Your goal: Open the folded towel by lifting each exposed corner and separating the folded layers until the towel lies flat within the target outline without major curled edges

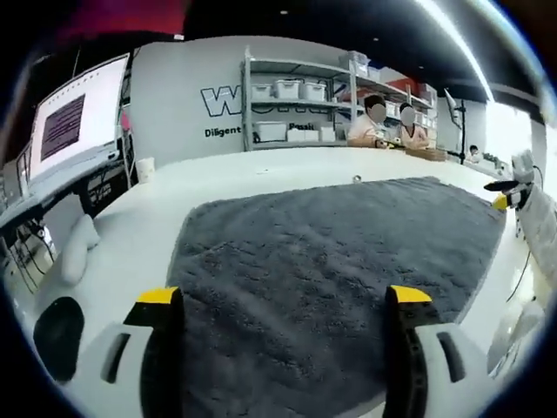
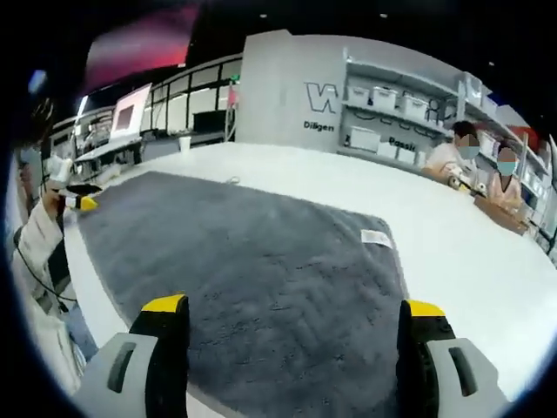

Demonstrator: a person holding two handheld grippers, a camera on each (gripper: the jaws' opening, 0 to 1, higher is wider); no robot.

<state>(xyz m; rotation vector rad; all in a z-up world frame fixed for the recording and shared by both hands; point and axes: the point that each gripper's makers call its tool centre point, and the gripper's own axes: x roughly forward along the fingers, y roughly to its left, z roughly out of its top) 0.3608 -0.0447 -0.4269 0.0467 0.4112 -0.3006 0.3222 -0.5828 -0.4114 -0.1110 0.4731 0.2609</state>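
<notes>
The left gripper [image 1: 285, 305] stands with its yellow-tipped jaws wide apart over the near edge of the grey towel [image 1: 331, 252], holding nothing; the right gripper [image 2: 296, 315] is likewise spread wide and empty above its own near edge of the towel. The towel looks already opened out, one layer spread across the white table [image 1: 252, 170], so the step in hand is probably a last check and smoothing. In the left gripper view the near-left edge seems slightly raised, perhaps a shallow ridge, though the fisheye makes that hard to judge. To finish well, nip only the very hem there and draw it outward and low, rather than lifting high and rucking the pile. Farther off, the white label [image 2: 376, 237] lies face up by the far right corner, a fair sign that corner is unfolded; no target outline is discernible on the table
</notes>
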